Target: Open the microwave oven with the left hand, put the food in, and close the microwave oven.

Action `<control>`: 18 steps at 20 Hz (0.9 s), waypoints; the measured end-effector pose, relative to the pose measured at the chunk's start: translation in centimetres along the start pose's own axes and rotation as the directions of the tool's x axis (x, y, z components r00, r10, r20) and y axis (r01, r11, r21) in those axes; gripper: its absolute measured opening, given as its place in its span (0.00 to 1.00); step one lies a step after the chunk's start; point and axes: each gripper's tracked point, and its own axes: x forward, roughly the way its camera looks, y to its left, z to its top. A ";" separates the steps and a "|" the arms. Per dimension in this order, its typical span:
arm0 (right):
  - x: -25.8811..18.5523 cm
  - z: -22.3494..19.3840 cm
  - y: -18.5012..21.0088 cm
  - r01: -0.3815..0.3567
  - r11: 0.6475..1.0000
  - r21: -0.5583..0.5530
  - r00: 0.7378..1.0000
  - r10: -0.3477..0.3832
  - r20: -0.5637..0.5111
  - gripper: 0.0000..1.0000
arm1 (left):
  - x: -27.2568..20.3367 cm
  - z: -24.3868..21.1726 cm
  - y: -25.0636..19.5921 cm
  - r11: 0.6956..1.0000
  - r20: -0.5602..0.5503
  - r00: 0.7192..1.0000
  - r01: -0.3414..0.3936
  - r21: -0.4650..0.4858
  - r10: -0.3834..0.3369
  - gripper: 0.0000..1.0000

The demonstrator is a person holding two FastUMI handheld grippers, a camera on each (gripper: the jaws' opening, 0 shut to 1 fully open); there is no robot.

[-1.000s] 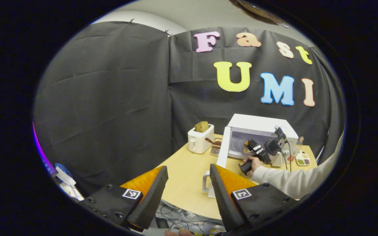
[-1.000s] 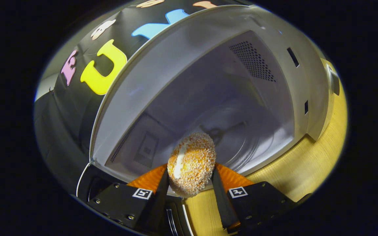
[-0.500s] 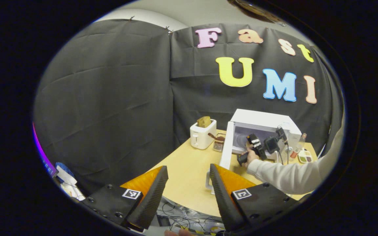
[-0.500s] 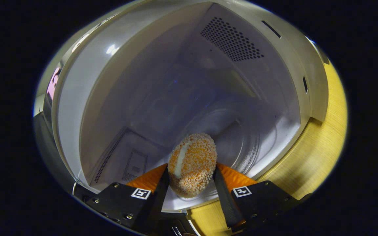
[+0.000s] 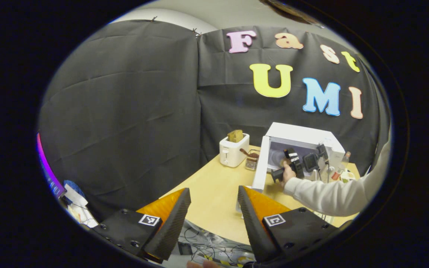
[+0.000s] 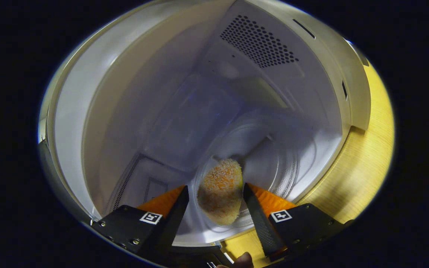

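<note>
Food (image 6: 220,190) between my right tool (image 6: 214,210) fingers, parted; looks light, crumbly, I'd grip its sides gently.

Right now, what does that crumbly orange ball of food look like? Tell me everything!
The food is a round, slightly egg-shaped ball, orange and covered in pale rough crumbs, like a breaded croquette. It sits low inside the open white microwave, over the round glass turntable. It lies between the two fingers of the right gripper, which stand a little apart from it on the left side. Its image is slightly blurred, so whether it already rests on the glass is unclear.
</note>
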 end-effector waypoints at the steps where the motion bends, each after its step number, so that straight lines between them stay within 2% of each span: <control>1: -0.4 -0.2 0.1 -0.007 1.000 -0.007 1.000 0.007 -0.014 0.90 | 0.0 0.2 -0.1 1.000 0.005 1.000 0.000 0.000 0.000 0.86; 2: -0.8 -0.5 0.0 -0.009 1.000 -0.019 1.000 0.009 -0.030 0.92 | 0.0 0.4 -0.2 1.000 0.011 1.000 0.001 0.000 -0.001 0.81; 5: -2.1 -0.7 -0.4 -0.008 0.997 -0.082 0.998 0.002 -0.068 0.94 | -0.5 0.8 -0.4 1.000 0.024 1.000 0.003 -0.009 -0.003 0.81; 9: -4.4 -0.4 -0.3 -0.064 0.983 -0.173 0.992 0.044 -0.119 0.94 | -0.5 0.8 -0.9 1.000 0.048 0.999 0.014 -0.026 -0.013 0.81; 11: -5.7 0.2 -0.3 -0.088 0.967 -0.241 0.991 0.060 -0.120 0.94 | -0.2 0.5 -1.3 1.000 0.045 0.999 0.020 -0.022 -0.019 0.81; 12: -6.3 0.5 -0.6 -0.091 0.955 -0.281 0.991 0.058 -0.124 0.95 | 0.0 0.6 -1.3 0.999 0.052 0.998 0.029 -0.024 -0.027 0.86; 13: -7.1 0.7 -1.0 -0.091 0.944 -0.317 0.989 0.049 -0.138 0.95 | 0.3 0.5 -1.4 0.999 0.056 0.998 0.037 -0.026 -0.035 0.86; 14: -8.0 0.8 -1.2 -0.099 0.934 -0.344 0.986 0.047 -0.157 0.94 | 0.4 0.5 -1.7 0.998 0.062 0.997 0.048 -0.028 -0.046 0.81; 16: -10.0 1.1 -1.4 -0.127 0.914 -0.385 0.980 0.055 -0.191 0.95 | 1.2 0.3 -1.8 0.997 0.073 0.995 0.071 -0.018 -0.069 0.81; 17: -11.0 1.4 -1.5 -0.139 0.901 -0.411 0.977 0.058 -0.204 0.94 | 1.6 0.1 -1.6 0.997 0.071 0.995 0.071 -0.001 -0.071 0.86; 18: -12.3 1.6 -1.7 -0.153 0.885 -0.440 0.975 0.062 -0.213 0.95 | 2.3 -0.3 -1.5 0.997 0.072 0.994 0.078 0.022 -0.079 0.86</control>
